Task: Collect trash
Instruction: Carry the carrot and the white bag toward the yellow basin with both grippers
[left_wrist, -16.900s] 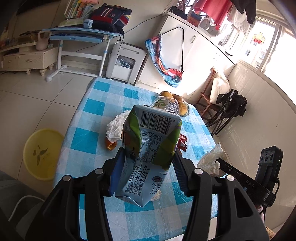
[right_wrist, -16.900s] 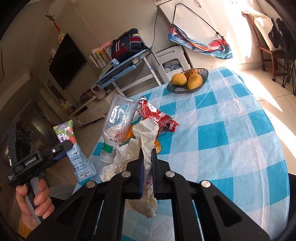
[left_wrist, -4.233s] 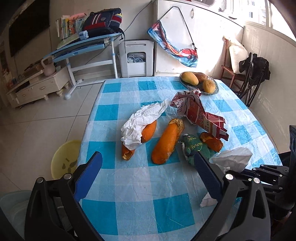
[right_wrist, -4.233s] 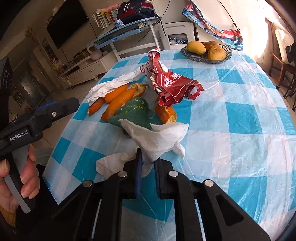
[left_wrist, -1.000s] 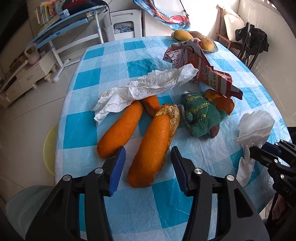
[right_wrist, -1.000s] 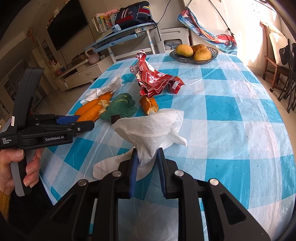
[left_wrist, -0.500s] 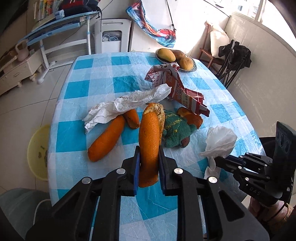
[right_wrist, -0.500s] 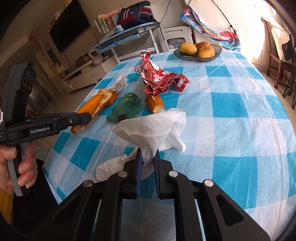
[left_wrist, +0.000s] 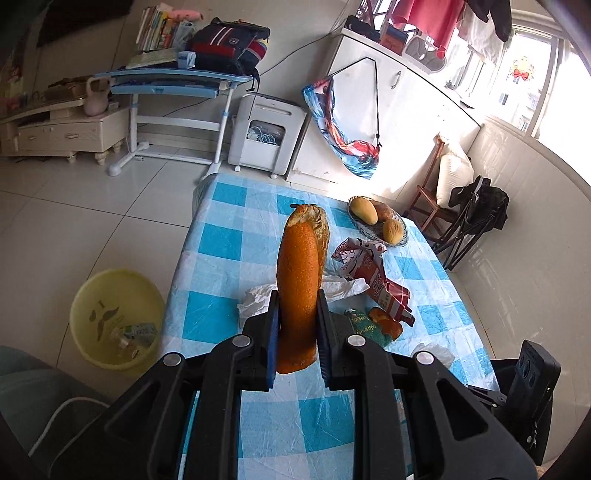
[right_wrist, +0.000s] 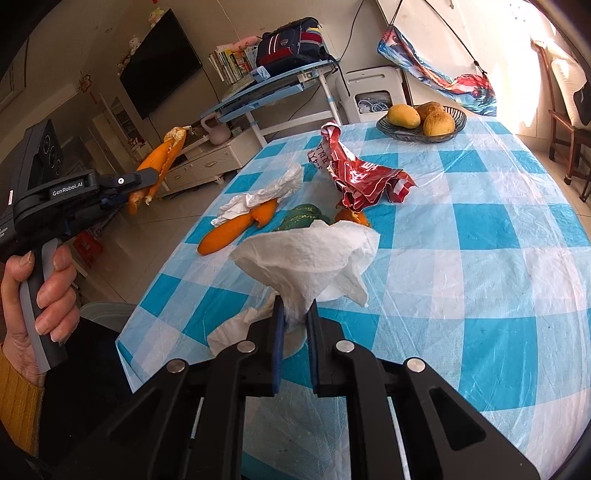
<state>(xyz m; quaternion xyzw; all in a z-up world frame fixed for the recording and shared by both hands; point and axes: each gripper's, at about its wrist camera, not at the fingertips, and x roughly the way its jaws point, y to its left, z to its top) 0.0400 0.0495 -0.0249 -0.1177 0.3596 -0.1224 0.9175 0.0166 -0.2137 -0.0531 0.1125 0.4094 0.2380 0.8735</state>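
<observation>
My left gripper (left_wrist: 297, 321) is shut on a long orange peel (left_wrist: 301, 273), held upright in the air above the checked table; the same peel (right_wrist: 159, 162) shows in the right wrist view, lifted off to the left of the table. My right gripper (right_wrist: 294, 317) is shut on a crumpled white tissue (right_wrist: 310, 254) raised over the table's near edge. On the cloth lie another orange peel (right_wrist: 236, 229) under a white tissue (right_wrist: 266, 195), a green wrapper (right_wrist: 303, 218), a small peel piece (right_wrist: 351, 218) and a red crumpled packet (right_wrist: 362, 177).
A yellow bin (left_wrist: 116, 317) with trash in it stands on the floor left of the table (left_wrist: 221, 243). A bowl of fruit (right_wrist: 421, 122) sits at the far end. A person's hand (right_wrist: 40, 291) grips the left handle. Chairs (left_wrist: 469, 221) stand on the right.
The left gripper closed on the long orange peel and lifted it off the table, tilting it upright. The right gripper stayed shut on the tissue, hardly moving.
</observation>
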